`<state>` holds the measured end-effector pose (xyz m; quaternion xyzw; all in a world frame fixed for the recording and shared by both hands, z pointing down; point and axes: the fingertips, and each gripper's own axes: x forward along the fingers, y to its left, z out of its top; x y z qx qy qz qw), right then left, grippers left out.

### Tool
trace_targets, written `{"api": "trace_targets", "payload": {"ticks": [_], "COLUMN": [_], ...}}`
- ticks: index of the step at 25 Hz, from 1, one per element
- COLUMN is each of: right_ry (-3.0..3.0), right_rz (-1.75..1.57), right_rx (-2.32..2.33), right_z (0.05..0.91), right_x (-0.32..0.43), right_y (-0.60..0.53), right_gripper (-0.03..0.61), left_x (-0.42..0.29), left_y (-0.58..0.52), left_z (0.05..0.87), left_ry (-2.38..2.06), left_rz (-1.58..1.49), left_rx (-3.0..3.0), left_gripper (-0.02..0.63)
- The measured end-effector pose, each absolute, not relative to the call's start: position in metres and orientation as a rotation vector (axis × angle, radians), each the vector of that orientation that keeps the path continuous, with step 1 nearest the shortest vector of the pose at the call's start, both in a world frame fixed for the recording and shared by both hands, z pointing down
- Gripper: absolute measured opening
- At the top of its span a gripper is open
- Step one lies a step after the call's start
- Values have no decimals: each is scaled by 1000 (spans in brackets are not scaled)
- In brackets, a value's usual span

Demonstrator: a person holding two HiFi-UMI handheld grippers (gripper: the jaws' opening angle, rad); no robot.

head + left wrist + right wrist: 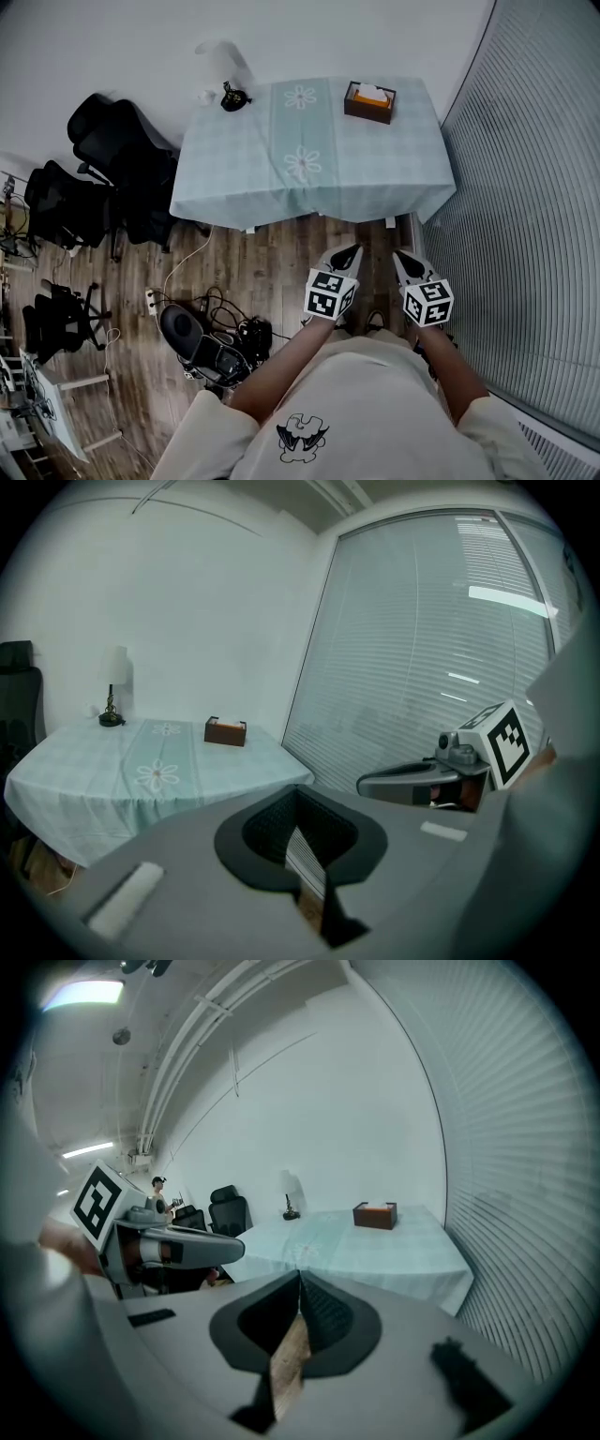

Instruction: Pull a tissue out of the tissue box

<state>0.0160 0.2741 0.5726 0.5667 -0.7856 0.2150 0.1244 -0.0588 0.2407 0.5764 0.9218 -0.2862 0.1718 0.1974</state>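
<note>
As the person stands back on the wooden floor, the left claw has its jaws pressed together with nothing between them. The right claw beside it is closed and empty too, and both point toward the tissue box from well short of it. The brown tissue box sits on the pale checked surface, with a white tissue standing out of its top. Left of the tissue box, across the flowered runner, stands a small lamp — further left, off the surface, black office chairs. Right of the tissue box run window blinds.
</note>
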Motion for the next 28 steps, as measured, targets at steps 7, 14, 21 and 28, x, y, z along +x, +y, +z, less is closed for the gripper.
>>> {"api": "trace_targets", "payload": {"ticks": [7,14,21,28], "right_ry": [-2261,-2234,-2244,-2267], "right_rz": [608,618,633,636], "right_rx": [1659,1670,1668,1668], "right_z": [580,584,597,596], "right_x": [-6,-3,24,82], "right_y": [264,236,166,57], "right_gripper": [14,14,14,14], "left_x": [-67,-77,-62,-11], "left_y": [233,199,136,30], "left_z": [582,587,598,599], "left_ry": [-747,-768,-797,-846], "left_rz": [468,455,485,506], "left_rx": [2605,2582,2562,2542], "left_gripper": [6,6,6,6]}}
